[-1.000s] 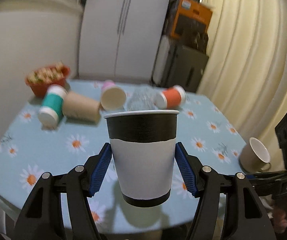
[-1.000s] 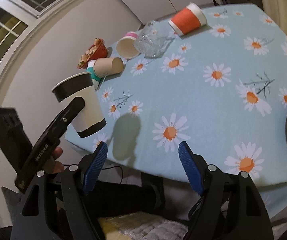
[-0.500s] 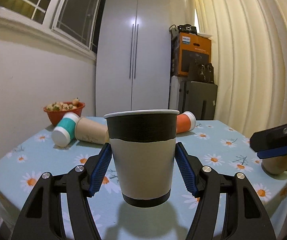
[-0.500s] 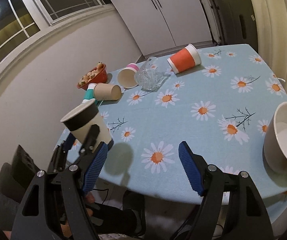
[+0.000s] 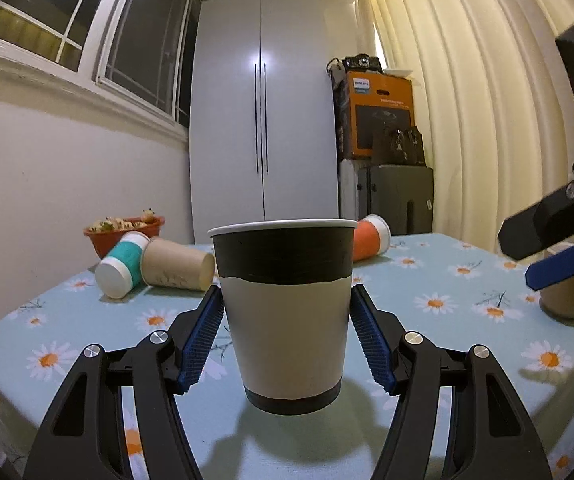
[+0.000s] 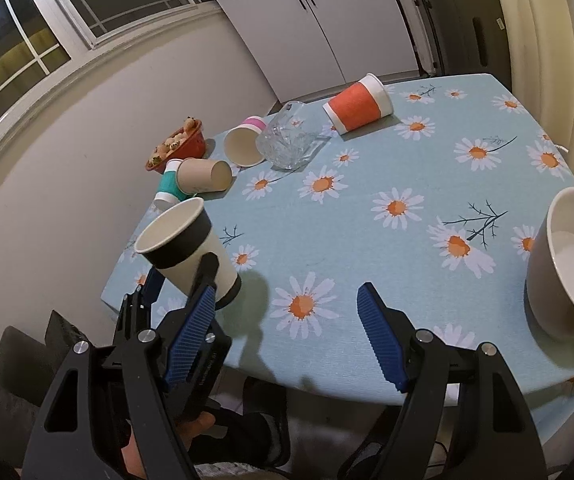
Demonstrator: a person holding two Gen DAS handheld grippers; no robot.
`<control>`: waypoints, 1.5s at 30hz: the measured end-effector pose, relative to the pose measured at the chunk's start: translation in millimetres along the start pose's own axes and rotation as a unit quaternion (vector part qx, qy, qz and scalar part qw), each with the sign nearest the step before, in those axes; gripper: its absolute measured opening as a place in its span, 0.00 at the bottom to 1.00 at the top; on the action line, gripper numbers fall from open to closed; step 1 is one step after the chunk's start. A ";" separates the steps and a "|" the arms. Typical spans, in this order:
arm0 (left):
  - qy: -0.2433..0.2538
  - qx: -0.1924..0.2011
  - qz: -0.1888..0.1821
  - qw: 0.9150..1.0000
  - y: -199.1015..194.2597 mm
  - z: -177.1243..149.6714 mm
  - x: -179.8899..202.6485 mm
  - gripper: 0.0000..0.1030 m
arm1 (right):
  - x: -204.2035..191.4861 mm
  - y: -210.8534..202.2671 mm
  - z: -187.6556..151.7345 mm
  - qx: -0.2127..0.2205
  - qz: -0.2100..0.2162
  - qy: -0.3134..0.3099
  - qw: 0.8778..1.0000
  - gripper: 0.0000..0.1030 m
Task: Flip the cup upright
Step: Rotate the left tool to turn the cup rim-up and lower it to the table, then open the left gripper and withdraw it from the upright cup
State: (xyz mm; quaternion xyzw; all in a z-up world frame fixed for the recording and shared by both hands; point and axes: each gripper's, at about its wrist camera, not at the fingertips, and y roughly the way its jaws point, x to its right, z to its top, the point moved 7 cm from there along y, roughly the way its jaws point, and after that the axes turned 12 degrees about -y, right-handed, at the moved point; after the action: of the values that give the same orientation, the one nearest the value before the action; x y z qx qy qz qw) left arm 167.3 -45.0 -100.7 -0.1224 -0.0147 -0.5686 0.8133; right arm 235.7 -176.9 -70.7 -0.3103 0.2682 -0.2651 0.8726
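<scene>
A black-and-white paper cup [image 5: 285, 312] stands upright between the blue pads of my left gripper [image 5: 285, 336], its base at the table's near edge; a thin gap shows on each side of it. The right wrist view shows the same cup [image 6: 189, 246], mouth up, with the left gripper's fingers [image 6: 203, 276] beside it. My right gripper [image 6: 283, 336] is open and empty above the front edge of the daisy tablecloth [image 6: 387, 248]. It also shows at the right of the left wrist view [image 5: 555, 252].
Lying on their sides at the back are a teal cup [image 6: 167, 186], a brown cup [image 6: 203, 176], a pink cup [image 6: 245, 142], a glass [image 6: 287, 142] and an orange cup [image 6: 357, 106]. A red bowl [image 6: 179, 148] sits far left. A beige mug [image 6: 567, 264] stands right.
The left gripper has lowered the cup from above the table down to the cloth near the front edge, and its pads have eased off the cup. The right gripper has risen slightly.
</scene>
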 end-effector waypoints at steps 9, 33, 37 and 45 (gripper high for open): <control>0.013 0.002 0.010 1.000 1.5 -12.6 0.3 0.61 | 1.2 7.8 -3.6 -0.013 -0.021 -0.011 1.000 0.71; -0.009 -0.023 0.005 1.000 -1.5 -7.1 0.0 0.91 | 6.8 -2.3 -6.9 -0.002 -0.028 0.003 1.000 0.75; -0.008 -0.035 -0.004 0.999 -10.7 1.9 -3.1 0.94 | 7.0 -8.6 -4.5 0.009 -0.029 0.001 1.000 0.76; -0.029 -0.081 -0.024 0.996 -28.9 33.1 -16.8 0.94 | 5.8 -21.3 -4.1 0.030 -0.034 0.006 0.999 0.81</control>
State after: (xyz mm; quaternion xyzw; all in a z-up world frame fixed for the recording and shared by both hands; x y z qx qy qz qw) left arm 138.4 -31.7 -66.1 -0.2041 0.0050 -0.5832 0.7863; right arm 230.9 -196.4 -60.7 -0.2916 0.2545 -0.3038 0.8706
